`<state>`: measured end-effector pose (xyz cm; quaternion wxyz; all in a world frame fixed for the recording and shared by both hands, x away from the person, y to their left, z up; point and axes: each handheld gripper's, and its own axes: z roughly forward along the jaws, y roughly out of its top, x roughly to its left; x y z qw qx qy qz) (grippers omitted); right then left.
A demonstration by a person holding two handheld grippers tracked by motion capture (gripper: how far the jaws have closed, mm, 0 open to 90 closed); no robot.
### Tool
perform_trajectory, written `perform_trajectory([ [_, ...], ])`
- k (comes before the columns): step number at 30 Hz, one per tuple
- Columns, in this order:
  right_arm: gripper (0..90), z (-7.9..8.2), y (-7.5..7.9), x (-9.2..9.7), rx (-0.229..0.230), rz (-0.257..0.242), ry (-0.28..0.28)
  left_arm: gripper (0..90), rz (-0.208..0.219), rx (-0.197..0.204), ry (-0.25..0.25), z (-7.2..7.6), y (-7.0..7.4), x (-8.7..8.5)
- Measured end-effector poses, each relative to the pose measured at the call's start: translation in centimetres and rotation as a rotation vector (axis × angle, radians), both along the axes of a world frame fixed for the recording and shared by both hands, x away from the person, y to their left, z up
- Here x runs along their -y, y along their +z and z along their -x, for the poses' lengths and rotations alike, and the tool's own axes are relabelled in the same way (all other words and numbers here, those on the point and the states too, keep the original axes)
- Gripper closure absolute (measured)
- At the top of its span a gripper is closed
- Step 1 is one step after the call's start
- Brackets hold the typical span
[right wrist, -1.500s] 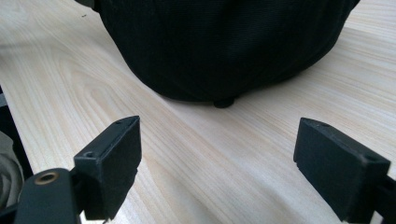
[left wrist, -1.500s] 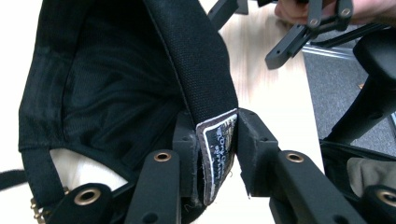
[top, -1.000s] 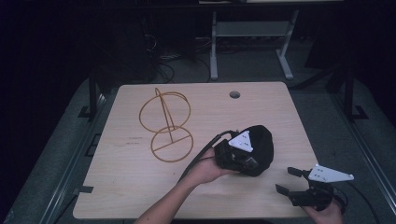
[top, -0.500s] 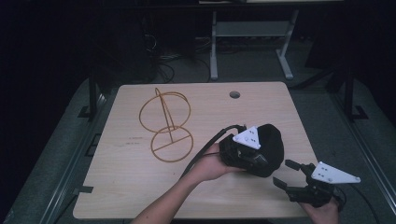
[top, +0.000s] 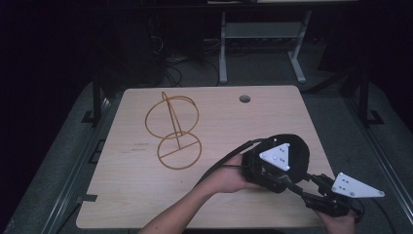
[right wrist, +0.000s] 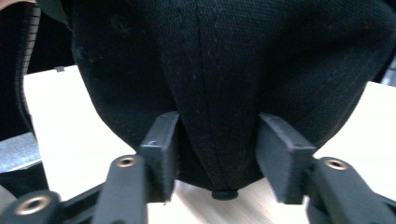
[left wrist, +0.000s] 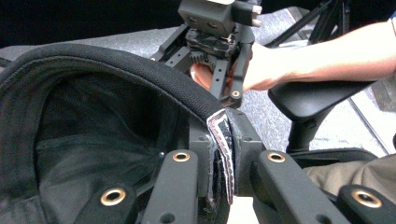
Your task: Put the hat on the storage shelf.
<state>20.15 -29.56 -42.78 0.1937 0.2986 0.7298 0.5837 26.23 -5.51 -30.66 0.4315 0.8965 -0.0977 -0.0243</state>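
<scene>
Black cap (top: 292,151) pinched between my two grippers, lower right of the high view.

Nearest me, my right gripper (top: 311,187) has just been closing, its pads flanking the cap's crown without clearly pressing. My left gripper (top: 265,168) is clamped on the cap's brim edge. Farther off, upper left on the wooden table (top: 219,122), a gold wire stand (top: 173,129) sits alone.
</scene>
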Motion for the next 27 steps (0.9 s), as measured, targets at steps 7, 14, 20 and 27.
perform_trajectory([
  [7,74.6,0.4,0.4,0.0,0.035,-0.008,0.035,82.1,0.004,-0.004,-0.022,0.1,0.3,0.1],
  [14,83.4,0.6,0.8,-0.1,0.035,0.014,0.040,80.2,0.021,-0.018,0.023,-0.4,0.2,-0.8],
  [20,84.1,0.6,1.3,0.1,0.029,0.004,0.028,70.0,0.006,0.014,0.108,-0.8,0.2,-1.4],
  [27,84.4,0.2,1.8,0.3,0.006,0.008,0.022,55.0,-0.017,0.041,0.173,-1.2,-0.1,-2.4],
])
